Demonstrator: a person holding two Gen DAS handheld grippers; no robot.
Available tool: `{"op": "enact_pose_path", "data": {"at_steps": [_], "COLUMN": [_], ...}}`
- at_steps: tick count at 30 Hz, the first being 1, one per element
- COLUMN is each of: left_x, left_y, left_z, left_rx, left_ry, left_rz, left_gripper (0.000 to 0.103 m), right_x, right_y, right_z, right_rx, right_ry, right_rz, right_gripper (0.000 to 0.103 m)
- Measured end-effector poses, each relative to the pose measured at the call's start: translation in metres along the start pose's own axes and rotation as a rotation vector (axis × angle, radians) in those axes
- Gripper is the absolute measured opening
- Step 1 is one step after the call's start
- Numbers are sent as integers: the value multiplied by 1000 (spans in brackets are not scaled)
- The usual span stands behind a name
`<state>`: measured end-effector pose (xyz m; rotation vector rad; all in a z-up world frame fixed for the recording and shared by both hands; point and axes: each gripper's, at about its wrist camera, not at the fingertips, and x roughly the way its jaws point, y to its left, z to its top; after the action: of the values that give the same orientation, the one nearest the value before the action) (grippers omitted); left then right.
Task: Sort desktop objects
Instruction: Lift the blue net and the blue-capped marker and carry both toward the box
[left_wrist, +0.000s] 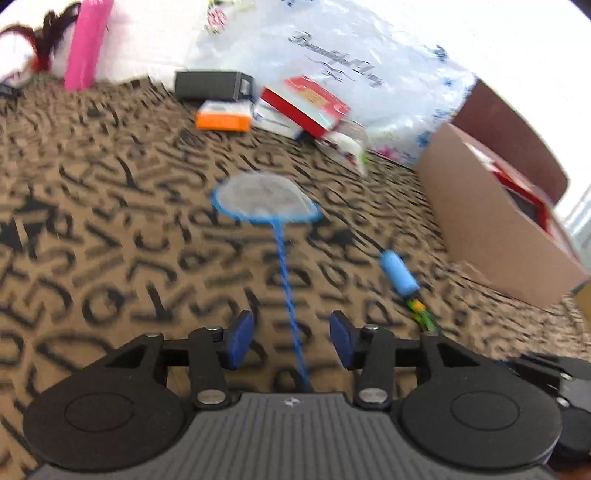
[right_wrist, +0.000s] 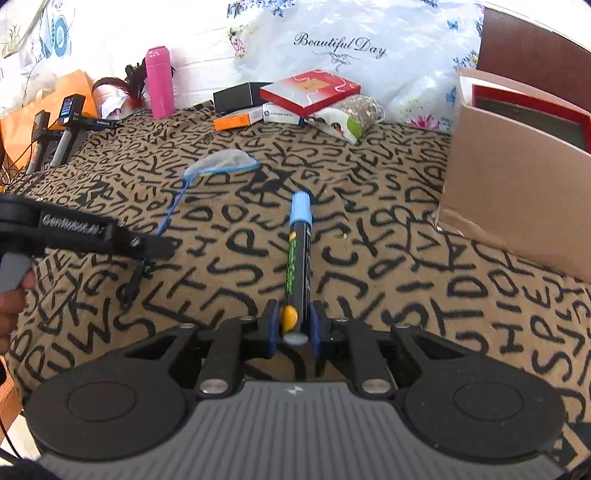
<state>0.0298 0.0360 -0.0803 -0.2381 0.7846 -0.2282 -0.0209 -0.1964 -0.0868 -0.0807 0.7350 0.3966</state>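
Two grippers working, right gripper (right_wrist: 291, 330) clamping the blue-capped marker (right_wrist: 297, 266) at its rear end, left gripper (left_wrist: 291, 339) standing apart, net handle (left_wrist: 288, 295) lying between its pads.

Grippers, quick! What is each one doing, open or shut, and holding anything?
Left gripper: open, holding nothing; the small blue-rimmed fish net's twisted handle lies between its jaws.
Right gripper: shut on the black marker pen with a light blue cap.
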Motion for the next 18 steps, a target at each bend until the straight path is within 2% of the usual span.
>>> {"op": "enact_pose_path", "data": {"at_steps": [6, 9, 11, 16, 18], "left_x": [24, 34, 38, 46, 46], "left_y": [6, 5, 1, -6, -10], "left_z": [25, 32, 35, 38, 38], "left_rx": [-41, -34, -16, 13, 33], "left_ry": [-10, -1, 2, 2, 4], "left_rz": [15, 20, 25, 40, 37], "left_gripper": [48, 40, 24, 23, 1], "right_x": [13, 22, 29, 43, 45], "right_y": [0, 1, 2, 3, 3], "right_z": [12, 19, 23, 29, 30], "right_rx": [-6, -19, -25, -23, -28], "right_ry": [0, 4, 3, -14, -20], "right_rz": [-11, -17, -23, -34, -37], "right_gripper": [17, 17, 18, 18, 17]}}
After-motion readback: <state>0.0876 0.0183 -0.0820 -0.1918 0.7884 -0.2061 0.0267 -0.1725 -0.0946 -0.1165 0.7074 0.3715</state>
